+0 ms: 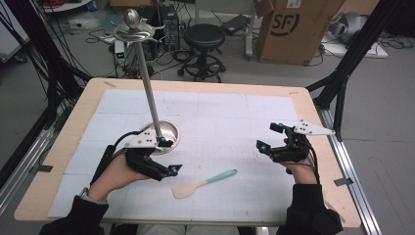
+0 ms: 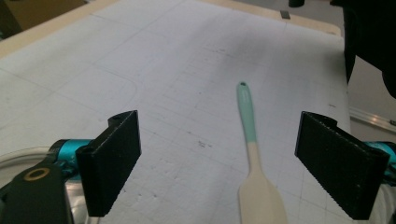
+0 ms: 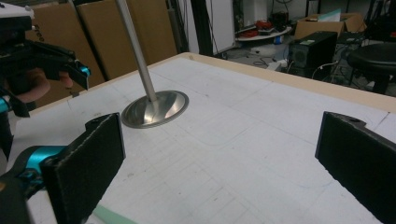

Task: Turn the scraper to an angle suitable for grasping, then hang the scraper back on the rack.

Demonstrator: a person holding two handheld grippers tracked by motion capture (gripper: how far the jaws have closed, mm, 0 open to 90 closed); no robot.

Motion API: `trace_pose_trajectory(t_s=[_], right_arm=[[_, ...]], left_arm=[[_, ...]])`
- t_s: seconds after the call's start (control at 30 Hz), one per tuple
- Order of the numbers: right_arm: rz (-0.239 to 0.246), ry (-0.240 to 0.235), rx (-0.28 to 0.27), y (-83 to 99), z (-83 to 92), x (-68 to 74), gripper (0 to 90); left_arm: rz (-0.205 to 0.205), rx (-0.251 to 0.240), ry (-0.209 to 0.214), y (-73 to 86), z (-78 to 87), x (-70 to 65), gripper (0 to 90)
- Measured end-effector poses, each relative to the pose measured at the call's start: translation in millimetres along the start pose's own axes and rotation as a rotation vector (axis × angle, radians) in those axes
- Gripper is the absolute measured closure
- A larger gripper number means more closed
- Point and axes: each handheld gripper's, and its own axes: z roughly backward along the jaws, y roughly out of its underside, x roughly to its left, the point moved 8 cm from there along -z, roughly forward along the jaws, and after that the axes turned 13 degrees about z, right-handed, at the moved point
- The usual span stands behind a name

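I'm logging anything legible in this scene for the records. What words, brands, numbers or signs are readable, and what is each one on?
"SF", white letters in a dark oval: on the cardboard box on the floor beyond the table.
White label at that box's top edge: too small to read.
Spatula, metal stand and both hand-held grippers: no readable text.

Black tongs (image 1: pixel 169 156), teal joints, dark sleeves (image 1: pixel 73 218)

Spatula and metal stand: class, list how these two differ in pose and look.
The spatula lies flat; the metal stand rises upright from a round base. The spatula is cream with a mint handle; the stand is shiny silver. Both rest on the table, ungripped.
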Motion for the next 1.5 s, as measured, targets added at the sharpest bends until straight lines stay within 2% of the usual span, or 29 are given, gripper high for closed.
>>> trace_pose_trajectory(t_s=[0.17, 0.3, 0.4, 0.47, 0.5, 0.7, 0.9, 1.0, 1.13, 1.3, 1.5], right_arm=[[-0.002, -0.001, -0.016, -4.2, -1.6, -2.2, 0.4], [0.001, -0.008, -0.023, -6.4, -3.8, -2.3, 0.4], [0.003, -0.011, -0.026, -7.7, -4.7, -2.1, 0.4], [0.003, -0.012, -0.026, -8.1, -4.8, -2.0, 0.4], [0.003, -0.012, -0.026, -8.0, -4.9, -1.9, 0.4], [0.007, -0.015, -0.024, -8.3, -2.9, -0.1, 0.4], [0.011, -0.020, -0.016, -7.8, -3.5, 2.2, 0.4], [0.016, -0.023, -0.011, -7.6, -4.1, 4.1, 0.4], [0.020, -0.023, -0.006, -6.3, -4.3, 5.2, 0.4], [0.017, -0.022, -0.002, -5.8, -3.8, 5.8, 0.4], [0.022, -0.022, -0.003, -5.6, -3.6, 6.2, 0.4]], left_arm=[[-0.029, 0.098, -0.009, 3.2, -21.2, -7.3, 15.8], [-0.055, 0.178, 0.001, 6.5, -39.4, -15.0, 17.6], [-0.058, 0.225, 0.002, 10.6, -52.3, -18.6, 18.8], [-0.063, 0.281, -0.005, 15.2, -61.1, -20.6, 20.2], [-0.052, 0.307, -0.003, 17.0, -65.0, -22.0, 21.1], [-0.071, 0.443, -0.014, 24.0, -83.8, -28.2, 28.7], [-0.121, 0.589, -0.041, 33.4, -93.8, -32.6, 35.3], [-0.131, 0.632, -0.058, 34.9, -96.2, -32.2, 40.8], [-0.110, 0.681, -0.079, 38.8, -97.5, -31.7, 51.5], [-0.104, 0.720, -0.091, 41.9, -98.1, -32.4, 57.9], [-0.119, 0.774, -0.111, 42.6, -103.0, -34.4, 64.8]])
